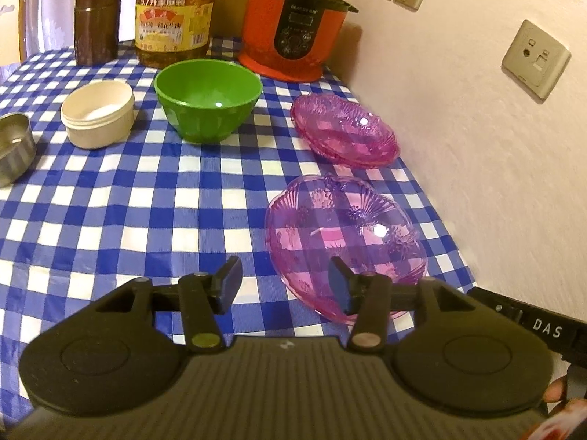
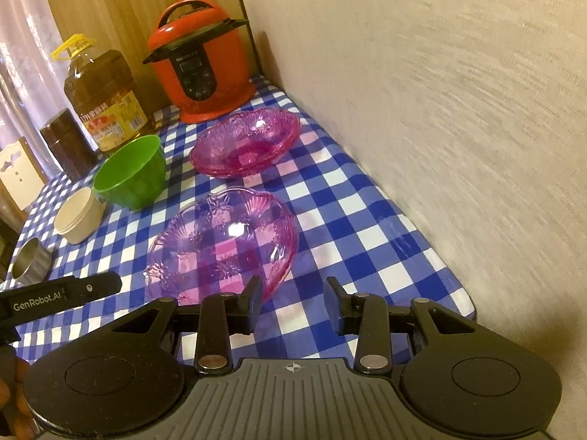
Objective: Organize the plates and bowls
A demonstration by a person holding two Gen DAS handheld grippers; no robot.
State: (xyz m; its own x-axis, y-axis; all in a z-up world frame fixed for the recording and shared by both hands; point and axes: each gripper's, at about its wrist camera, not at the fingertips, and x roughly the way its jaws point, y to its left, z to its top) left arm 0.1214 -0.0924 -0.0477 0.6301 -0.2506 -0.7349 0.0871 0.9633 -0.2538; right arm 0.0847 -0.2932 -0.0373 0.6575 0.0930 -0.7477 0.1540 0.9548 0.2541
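A clear pink patterned dish (image 1: 345, 234) (image 2: 223, 242) lies alone on the blue-checked tablecloth (image 1: 110, 201), near the wall. Behind it sits a stack of like pink dishes (image 1: 345, 132) (image 2: 245, 143). A green bowl (image 1: 207, 99) (image 2: 130, 172) stands left of that stack. My left gripper (image 1: 285, 284) hangs open over the single dish's near left rim; its right finger overlaps the dish and no pad presses it. Open too, my right gripper (image 2: 294, 299) hovers at the dish's near right edge with only cloth between its fingers.
A cream tub (image 1: 97, 113) and a metal cup (image 1: 13, 146) sit at the left. At the back stand a red cooker (image 1: 293, 22), an oil bottle (image 1: 172, 14) and a brown canister (image 1: 97, 22). A wall (image 2: 458, 128) runs along the table's right edge.
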